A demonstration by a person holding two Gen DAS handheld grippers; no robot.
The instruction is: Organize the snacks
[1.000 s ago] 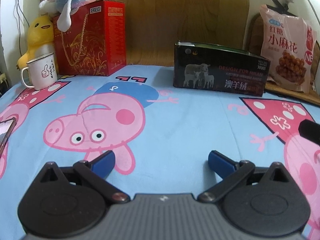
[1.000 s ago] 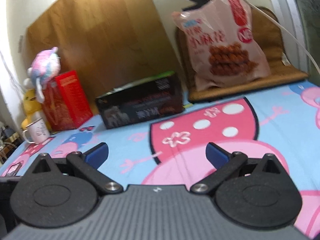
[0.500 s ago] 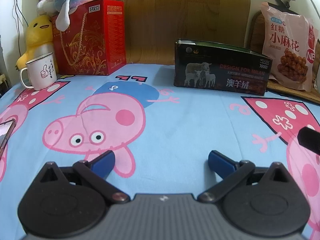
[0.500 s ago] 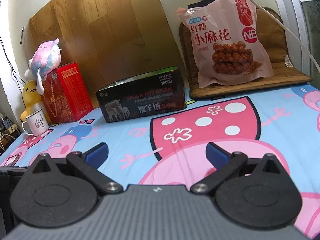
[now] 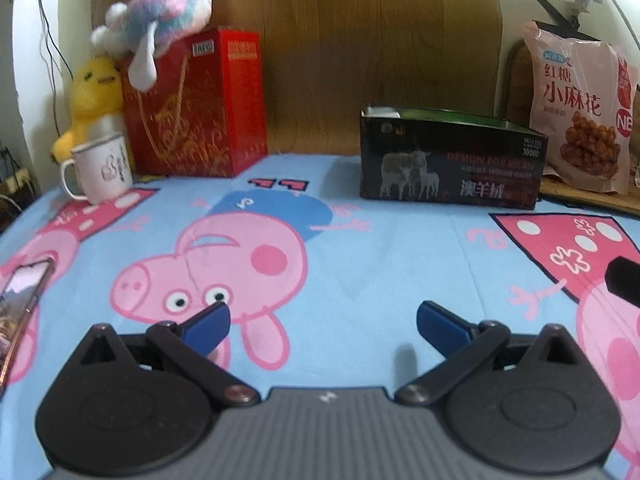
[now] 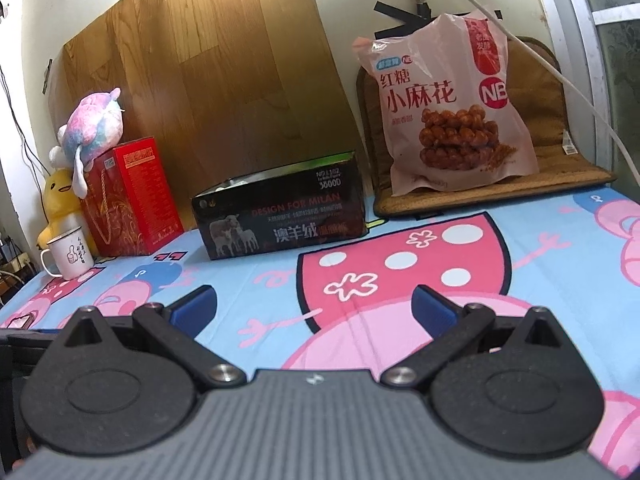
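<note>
Right wrist view: nothing grasped yet, so I'd judge this the approach step, before the first pick. Surface is a bed with a cartoon pig sheet [image 6: 400,240]; it runs back to a wood panel [image 6: 200,80] against the wall. Task's thing: the pink snack bag [image 6: 448,112] stands upright, leaning on a brown cushion [image 6: 560,168] at the far right, well apart from both grippers. Likely target is the open-topped black box [image 6: 280,216], just left of the bag near the panel; contents barely visible.

Next move, my read: right gripper [image 6: 314,304] goes forward and up to the bag, pinches the upper edge or a side. Bag is soft and puffy, may slump or slip.

Pose: right gripper released, jaws spread wide, empty, low over the sheet, aimed between box and bag. Left gripper [image 5: 322,320] also released and empty, low, pointed at mid-bed.

Clutter at far left: red gift box [image 5: 196,104], plush toy [image 5: 160,4] on top, yellow duck [image 5: 94,96], white mug [image 5: 102,168]. Phone [image 5: 20,300] at left edge.
</note>
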